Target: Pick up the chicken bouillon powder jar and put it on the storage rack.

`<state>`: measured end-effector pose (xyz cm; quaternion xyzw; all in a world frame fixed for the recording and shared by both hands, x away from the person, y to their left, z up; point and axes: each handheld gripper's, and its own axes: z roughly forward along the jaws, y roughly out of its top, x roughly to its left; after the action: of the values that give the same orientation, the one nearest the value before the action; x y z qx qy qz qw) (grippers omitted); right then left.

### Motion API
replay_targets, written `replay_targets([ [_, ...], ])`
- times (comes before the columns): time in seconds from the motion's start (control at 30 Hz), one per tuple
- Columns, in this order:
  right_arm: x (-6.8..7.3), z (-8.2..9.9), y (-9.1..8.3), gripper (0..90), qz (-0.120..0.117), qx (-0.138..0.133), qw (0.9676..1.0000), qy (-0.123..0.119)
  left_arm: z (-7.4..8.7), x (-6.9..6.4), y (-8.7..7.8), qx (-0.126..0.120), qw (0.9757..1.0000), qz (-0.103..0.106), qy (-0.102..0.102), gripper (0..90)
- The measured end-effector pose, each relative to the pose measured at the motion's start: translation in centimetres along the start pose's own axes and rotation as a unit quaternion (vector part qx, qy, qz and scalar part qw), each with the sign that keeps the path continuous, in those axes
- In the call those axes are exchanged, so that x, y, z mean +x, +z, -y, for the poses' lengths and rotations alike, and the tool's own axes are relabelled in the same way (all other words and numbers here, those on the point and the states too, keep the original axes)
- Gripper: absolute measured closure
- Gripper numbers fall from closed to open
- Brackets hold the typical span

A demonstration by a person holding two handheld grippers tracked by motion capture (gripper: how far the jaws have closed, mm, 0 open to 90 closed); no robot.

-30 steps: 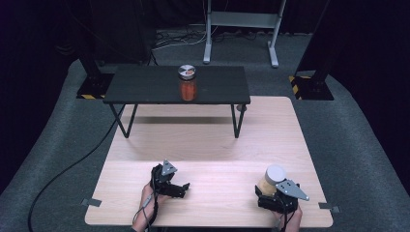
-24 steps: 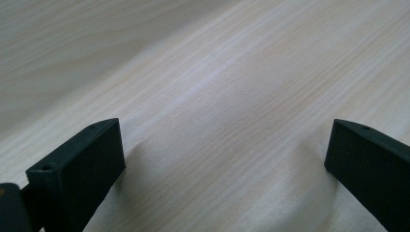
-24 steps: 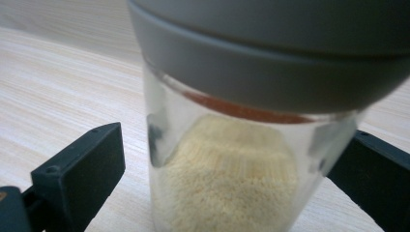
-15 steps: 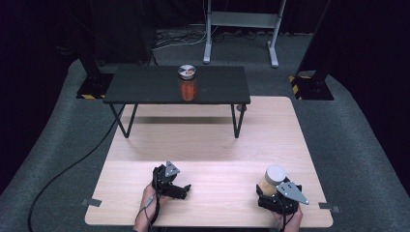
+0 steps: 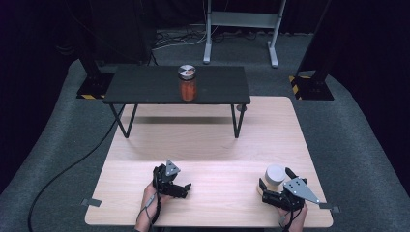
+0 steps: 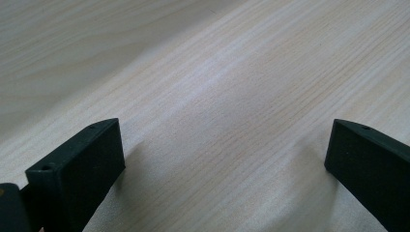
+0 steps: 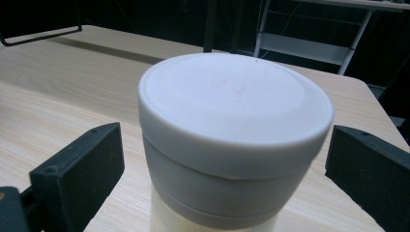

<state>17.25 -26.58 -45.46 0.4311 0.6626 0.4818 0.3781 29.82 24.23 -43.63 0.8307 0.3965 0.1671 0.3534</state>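
Standing between the wide-open right gripper [image 5: 277, 186] jaws, untouched: grey-lidded jar [image 5: 274, 177], near table [image 5: 208, 145] front-right. Left gripper [image 5: 175, 186] open, empty. Orange jar [image 5: 187, 82] on black bench [image 5: 145, 84] behind; dark room.

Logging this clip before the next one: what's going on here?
A person at a light wooden table holds a gripper in each hand. The right gripper has its open jaws around a jar with a grey lid, gaps showing on both sides. The left gripper is open over bare wood. A second jar with orange contents stands on the black side table beyond.
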Motion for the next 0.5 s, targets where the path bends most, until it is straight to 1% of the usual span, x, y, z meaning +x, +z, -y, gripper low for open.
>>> replay_targets([
  [0.03, 0.17, 0.01, -0.01, 0.0, 0.004, -0.002, 1.0, -0.002, 0.0, 0.0, 0.0, 0.0, 1.0, 0.0, 0.0, 0.0],
  [0.07, 0.15, -0.04, 0.0, 0.0, 0.003, -0.003, 1.0, -0.002, 0.01, 0.0, 0.0, 0.0, 1.0, 0.0, 0.0, 0.0],
  [0.13, 0.38, 0.14, -0.05, 0.2, 0.01, -0.013, 0.9999, -0.004, 0.01, -0.01, 0.0, 0.0, 1.0, 0.0, 0.0, 0.0],
  [0.17, 0.29, 0.2, -0.03, 1.0, 0.007, -0.017, 0.9998, -0.003, 0.01, -0.05, 0.0, 0.0, 1.0, -0.001, -0.001, 0.0],
  [0.23, 0.4, 0.23, 0.04, 3.2, 0.011, -0.022, 0.9997, -0.005, 0.02, -0.09, 0.0, 0.0, 1.0, -0.002, -0.001, 0.0],
  [0.27, 0.33, 0.23, 0.05, 5.0, 0.008, -0.024, 0.9997, -0.006, 0.02, -0.11, -0.01, 0.0, 1.0, -0.003, -0.001, 0.1],
  [0.33, 0.41, 0.27, 0.01, 11.4, 0.01, -0.029, 0.9995, -0.001, 0.01, -0.13, -0.02, 0.0, 1.0, -0.003, -0.001, 0.1],
  [0.4, 0.27, 0.37, -0.1, 16.8, 0.004, -0.033, 0.9994, 0.005, 0.02, -0.13, -0.01, 0.0, 1.0, -0.003, -0.001, 0.1],
  [0.43, 0.38, 0.45, -0.15, 19.8, 0.007, -0.035, 0.9993, 0.008, 0.02, -0.13, -0.01, 0.0, 1.0, -0.003, -0.002, 0.1],
  [0.5, 0.07, 0.46, -0.14, 23.5, -0.001, -0.034, 0.9993, 0.017, 0.03, -0.14, -0.01, -0.001, 1.0, -0.003, -0.002, 0.1],
])
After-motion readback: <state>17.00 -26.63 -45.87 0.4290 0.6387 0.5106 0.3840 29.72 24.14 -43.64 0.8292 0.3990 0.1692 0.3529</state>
